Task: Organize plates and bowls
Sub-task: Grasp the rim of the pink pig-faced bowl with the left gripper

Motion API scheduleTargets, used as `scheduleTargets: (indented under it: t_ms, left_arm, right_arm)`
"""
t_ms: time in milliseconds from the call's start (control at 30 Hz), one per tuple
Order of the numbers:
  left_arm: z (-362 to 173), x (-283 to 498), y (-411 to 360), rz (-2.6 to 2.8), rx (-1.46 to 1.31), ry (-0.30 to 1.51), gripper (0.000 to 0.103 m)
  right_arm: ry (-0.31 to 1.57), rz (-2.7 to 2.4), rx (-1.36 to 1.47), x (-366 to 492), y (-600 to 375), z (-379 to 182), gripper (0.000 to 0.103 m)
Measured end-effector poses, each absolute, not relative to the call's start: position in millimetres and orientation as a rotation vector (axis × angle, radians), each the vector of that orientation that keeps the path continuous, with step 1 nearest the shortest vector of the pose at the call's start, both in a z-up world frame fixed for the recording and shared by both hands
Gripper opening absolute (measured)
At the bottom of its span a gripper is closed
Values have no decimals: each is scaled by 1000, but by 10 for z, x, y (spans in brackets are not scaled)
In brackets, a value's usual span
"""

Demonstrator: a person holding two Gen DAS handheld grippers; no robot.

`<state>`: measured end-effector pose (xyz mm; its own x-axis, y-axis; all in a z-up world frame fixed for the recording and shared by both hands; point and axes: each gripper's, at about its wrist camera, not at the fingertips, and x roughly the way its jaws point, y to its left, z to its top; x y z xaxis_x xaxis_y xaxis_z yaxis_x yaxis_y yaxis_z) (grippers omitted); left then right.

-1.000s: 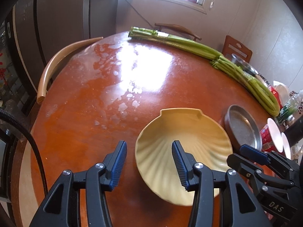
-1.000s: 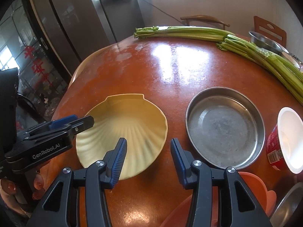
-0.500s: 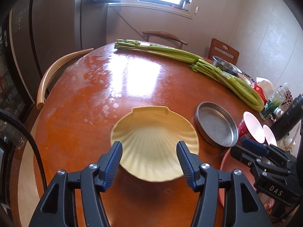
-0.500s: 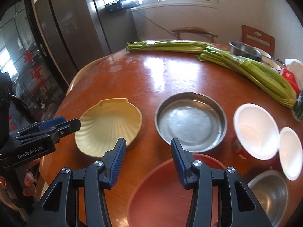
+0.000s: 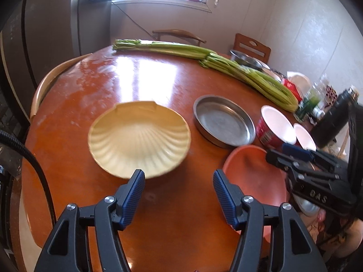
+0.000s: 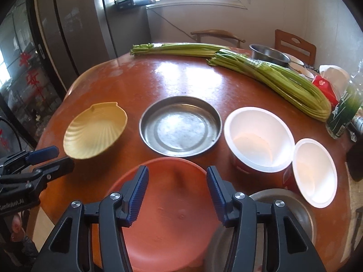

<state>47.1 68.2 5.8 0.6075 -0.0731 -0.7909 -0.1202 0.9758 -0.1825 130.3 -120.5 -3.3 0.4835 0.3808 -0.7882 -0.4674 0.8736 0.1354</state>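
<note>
I see both grippers' jaws just opened, nothing between them. Left gripper (image 5: pixel 179 184) hangs over bare worktop (image 5: pixel 140 79), shell plate (image 5: pixel 139 137) just beyond. Right gripper (image 6: pixel 177 181) hangs over the red plate (image 6: pixel 172 215); steel pan (image 6: pixel 180 125) and 2 white bowls (image 6: pixel 258 139) lie beyond.

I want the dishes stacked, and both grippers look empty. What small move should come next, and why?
Probably lower the right gripper onto the orange plate rim just beneath it. Its jaws have just been opening with nothing between them, and the left gripper is open over bare table.
</note>
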Motion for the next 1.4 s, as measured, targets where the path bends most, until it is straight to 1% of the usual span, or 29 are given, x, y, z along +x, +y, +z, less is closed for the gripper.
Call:
scheduleTargets:
  t_ms: [333,667,867,1133,1400]
  left_arm:
    - [-235,385,199,-36,-191,1020,62]
    - [-390,453,34,3,-128,1054,62]
    - [-456,525,73,46,-82,1074,62]
    - [-485,627,139,61,-97,1083,64]
    - [-480,671,435,133,-141,1074,64]
  right_arm:
    - [981,534,-137,1329,-1272,-218,55]
    - [1001,573,-157,1417,-1191,-275,55]
    - [1010,577,-176,1463,-1129,-321,55]
    - [1025,576,-184,1492,-1116,-356,55]
    - [1035,632,-194,1395,-1009,-371,55]
